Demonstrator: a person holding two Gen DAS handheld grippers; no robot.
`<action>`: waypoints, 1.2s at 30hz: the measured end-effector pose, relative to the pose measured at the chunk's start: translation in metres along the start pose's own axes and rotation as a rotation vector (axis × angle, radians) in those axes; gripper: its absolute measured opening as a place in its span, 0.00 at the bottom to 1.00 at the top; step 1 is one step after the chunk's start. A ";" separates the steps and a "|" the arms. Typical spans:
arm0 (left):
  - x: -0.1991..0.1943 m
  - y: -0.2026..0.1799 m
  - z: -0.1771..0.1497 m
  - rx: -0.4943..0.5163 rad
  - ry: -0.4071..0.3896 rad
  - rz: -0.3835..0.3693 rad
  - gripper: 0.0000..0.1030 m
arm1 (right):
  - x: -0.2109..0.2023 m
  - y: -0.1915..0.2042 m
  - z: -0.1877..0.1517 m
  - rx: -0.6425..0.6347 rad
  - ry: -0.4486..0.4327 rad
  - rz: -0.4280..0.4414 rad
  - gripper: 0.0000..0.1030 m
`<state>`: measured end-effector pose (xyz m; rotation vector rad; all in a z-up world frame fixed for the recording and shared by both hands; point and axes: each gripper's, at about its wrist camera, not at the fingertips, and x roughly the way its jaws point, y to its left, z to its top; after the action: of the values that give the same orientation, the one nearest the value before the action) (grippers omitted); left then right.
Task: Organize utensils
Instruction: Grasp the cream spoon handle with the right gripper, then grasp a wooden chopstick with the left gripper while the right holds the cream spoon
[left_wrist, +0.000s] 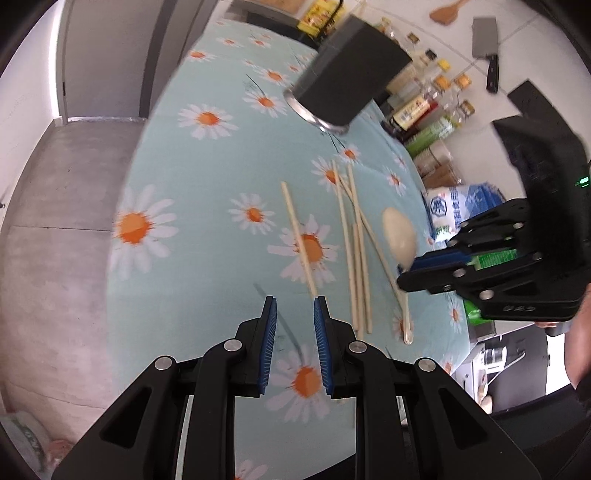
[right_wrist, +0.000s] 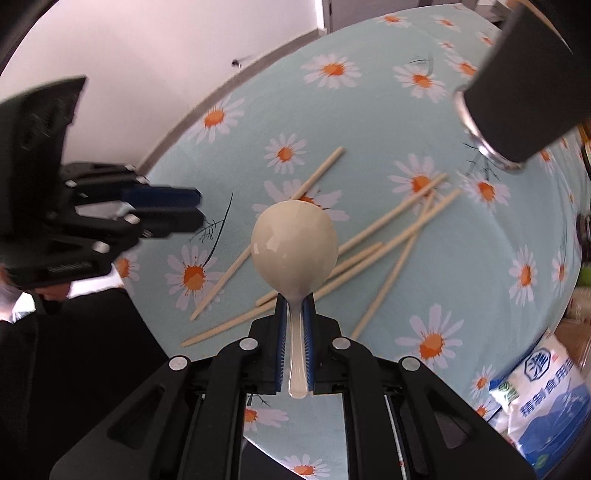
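My right gripper is shut on the handle of a cream spoon, whose bowl sticks out ahead of the pads, above the table. From the left wrist view the same gripper grips the spoon at the right. Several wooden chopsticks lie crossed on the daisy tablecloth, with one chopstick apart to their left. The chopsticks spread out under the spoon. My left gripper hovers near the lone chopstick's end, open with nothing between its pads; it shows side-on too. A dark utensil holder with a metal rim stands at the far side.
Sauce bottles and jars line the wall behind the table. A cleaver and a wooden spatula hang above them. A white and blue bag sits off the table's right side. Grey floor lies to the left.
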<state>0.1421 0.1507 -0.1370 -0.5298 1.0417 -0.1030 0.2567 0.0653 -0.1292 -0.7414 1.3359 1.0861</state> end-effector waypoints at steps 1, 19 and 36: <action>0.004 -0.005 0.002 0.013 0.009 0.016 0.19 | -0.005 -0.003 -0.003 0.009 -0.018 0.009 0.09; 0.058 -0.049 0.036 0.021 0.230 0.371 0.19 | -0.068 -0.068 -0.064 0.087 -0.324 0.213 0.09; 0.074 -0.049 0.056 -0.062 0.321 0.427 0.03 | -0.101 -0.103 -0.071 0.164 -0.482 0.238 0.09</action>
<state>0.2353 0.1042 -0.1508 -0.3418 1.4545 0.2292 0.3341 -0.0551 -0.0570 -0.1798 1.0936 1.2315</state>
